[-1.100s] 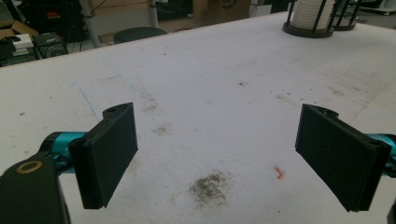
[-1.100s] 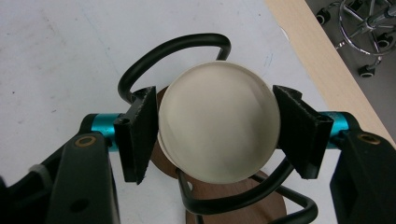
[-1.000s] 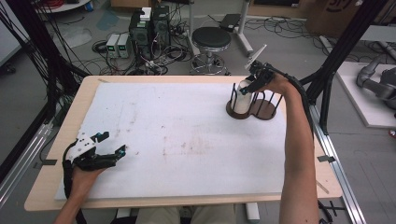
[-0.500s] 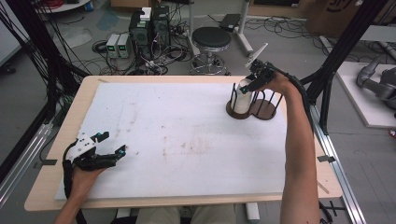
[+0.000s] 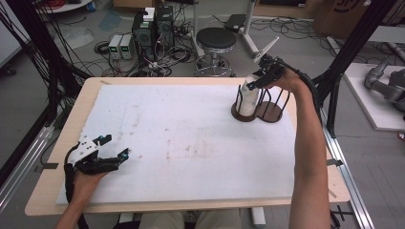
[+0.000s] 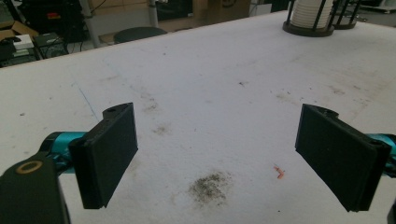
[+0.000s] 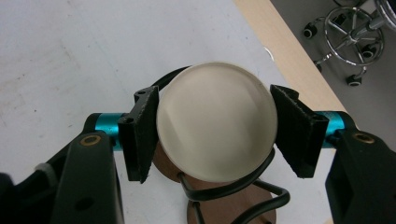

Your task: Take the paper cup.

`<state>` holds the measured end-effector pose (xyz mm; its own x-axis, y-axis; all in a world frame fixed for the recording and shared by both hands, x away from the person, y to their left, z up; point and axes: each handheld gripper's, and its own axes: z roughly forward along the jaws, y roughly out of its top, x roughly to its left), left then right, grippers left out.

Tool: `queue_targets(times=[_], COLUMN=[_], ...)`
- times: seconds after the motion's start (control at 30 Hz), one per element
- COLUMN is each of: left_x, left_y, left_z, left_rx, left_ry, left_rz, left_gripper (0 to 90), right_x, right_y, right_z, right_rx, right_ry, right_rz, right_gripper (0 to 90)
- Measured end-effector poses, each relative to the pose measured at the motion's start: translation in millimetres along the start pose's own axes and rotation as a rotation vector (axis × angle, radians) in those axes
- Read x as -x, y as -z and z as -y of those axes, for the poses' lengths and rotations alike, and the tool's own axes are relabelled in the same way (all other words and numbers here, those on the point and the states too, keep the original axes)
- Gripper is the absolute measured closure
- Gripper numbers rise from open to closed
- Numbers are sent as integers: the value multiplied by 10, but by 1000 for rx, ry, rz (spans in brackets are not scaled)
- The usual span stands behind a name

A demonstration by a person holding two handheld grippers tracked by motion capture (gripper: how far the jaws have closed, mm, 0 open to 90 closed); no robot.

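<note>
Now my right gripper [image 5: 254, 82] reaches down over the far right part of the tabletop [image 5: 191, 138], where a black wire rack [image 5: 260, 102] stands on its two round wooden bases. A stack of white plates [image 5: 248, 98] sits upright in the rack's left ring. From the right gripper view, the top plate [image 7: 217, 133] lies between my two black fingers [image 7: 142, 133]; they have just been closing in and now press on its rim from either side, so I am grasping it. The rack's wire curves around beneath the plate, with the brown base below.

My left gripper [image 5: 112, 151] rests low on the near left corner of the tabletop, well apart from the rack. Its fingers [image 6: 109, 151] stand wide and released, with bare, smudged white surface between them and the rack far off at the top right.
</note>
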<state>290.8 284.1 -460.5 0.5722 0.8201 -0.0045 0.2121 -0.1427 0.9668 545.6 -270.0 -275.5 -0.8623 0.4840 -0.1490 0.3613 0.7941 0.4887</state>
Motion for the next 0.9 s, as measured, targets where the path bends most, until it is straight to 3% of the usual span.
queue_targets(times=[0.43, 0.9], left_x=[-5, -7], left_y=[-2, 3], left_z=[1, 0], left_rx=[2, -1], left_ry=[5, 3], left_rz=[2, 4], left_gripper=[129, 129], right_x=[-11, -30], right_y=[445, 576], right_z=[-163, -193], right_rx=[53, 71], right_ry=[6, 13], right_rz=[39, 58], right_gripper=[379, 379])
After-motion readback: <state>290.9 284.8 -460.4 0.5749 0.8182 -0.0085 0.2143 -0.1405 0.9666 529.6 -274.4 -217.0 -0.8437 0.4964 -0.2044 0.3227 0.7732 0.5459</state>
